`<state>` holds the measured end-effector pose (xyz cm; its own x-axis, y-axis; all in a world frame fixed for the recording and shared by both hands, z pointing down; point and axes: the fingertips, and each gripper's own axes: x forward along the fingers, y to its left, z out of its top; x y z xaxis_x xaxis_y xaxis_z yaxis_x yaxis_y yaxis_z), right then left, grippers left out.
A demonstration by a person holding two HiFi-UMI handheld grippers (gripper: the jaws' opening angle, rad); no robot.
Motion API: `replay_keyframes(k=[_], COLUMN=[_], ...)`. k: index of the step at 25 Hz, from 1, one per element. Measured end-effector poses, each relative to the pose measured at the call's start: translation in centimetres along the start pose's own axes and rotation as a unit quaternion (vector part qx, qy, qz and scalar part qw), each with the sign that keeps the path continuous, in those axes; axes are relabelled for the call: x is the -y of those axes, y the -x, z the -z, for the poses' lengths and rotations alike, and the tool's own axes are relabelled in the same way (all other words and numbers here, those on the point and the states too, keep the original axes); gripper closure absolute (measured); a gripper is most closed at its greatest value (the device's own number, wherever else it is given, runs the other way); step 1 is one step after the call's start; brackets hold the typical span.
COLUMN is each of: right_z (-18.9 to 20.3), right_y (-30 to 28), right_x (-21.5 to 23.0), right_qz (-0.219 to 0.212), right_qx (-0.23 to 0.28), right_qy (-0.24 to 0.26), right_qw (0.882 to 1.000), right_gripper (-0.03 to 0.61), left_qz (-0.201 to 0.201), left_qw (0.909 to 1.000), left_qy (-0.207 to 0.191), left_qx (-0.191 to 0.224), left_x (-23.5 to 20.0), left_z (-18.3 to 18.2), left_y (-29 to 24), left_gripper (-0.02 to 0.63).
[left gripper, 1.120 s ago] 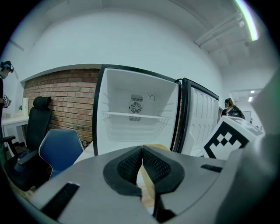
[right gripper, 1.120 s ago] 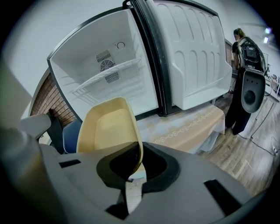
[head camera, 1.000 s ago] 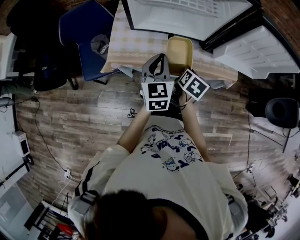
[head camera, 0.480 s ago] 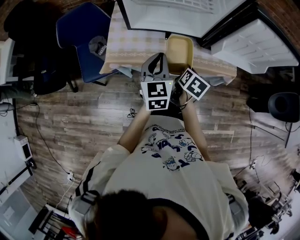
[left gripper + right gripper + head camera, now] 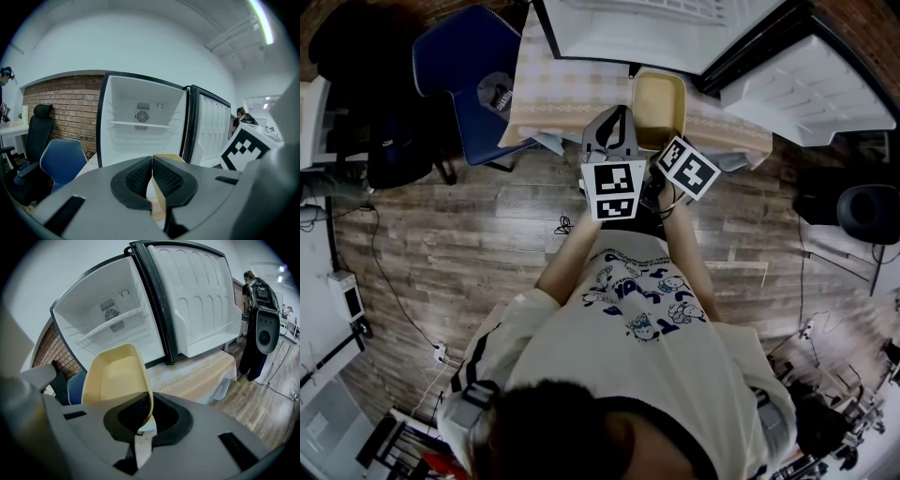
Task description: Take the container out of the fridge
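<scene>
Right gripper (image 5: pixel 144 417) clamps the rim of the pale yellow rectangular plastic container (image 5: pixel 112 376); left gripper (image 5: pixel 152 174) sits beside it, jaws pressed together.

Container (image 5: pixel 659 105): over the near edge of the table (image 5: pixel 562 94), rim between the right gripper (image 5: pixel 146 417) jaws
Left gripper (image 5: pixel 614 117): just left of container
Fridge (image 5: pixel 675 23): behind table
Chair (image 5: pixel 464 66): left of table
</scene>
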<state>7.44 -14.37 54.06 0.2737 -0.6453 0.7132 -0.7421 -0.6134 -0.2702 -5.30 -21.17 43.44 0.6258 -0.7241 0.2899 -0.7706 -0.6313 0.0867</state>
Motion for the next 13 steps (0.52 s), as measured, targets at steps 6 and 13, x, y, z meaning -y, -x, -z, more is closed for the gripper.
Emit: replay_keyframes(k=[6,13], right_z=[0.4,0.8], right_y=[0.2,0.5], right_x=[0.5,1.0], right_qz=[0.0,0.001], right_qx=[-0.004,-0.008], right_qy=[-0.007,-0.014], right_qw=[1.0,1.0], right_gripper=[0.535,0.535], left_qz=[0.005,0.013], left_qw=[1.0,0.9999], left_qy=[-0.004,-0.007], left_qx=[-0.001,-0.002], left_x=[0.6,1.4], left_z=[0.1,0.2], left_y=[0.0,0.3], left_gripper=[0.595,0.595])
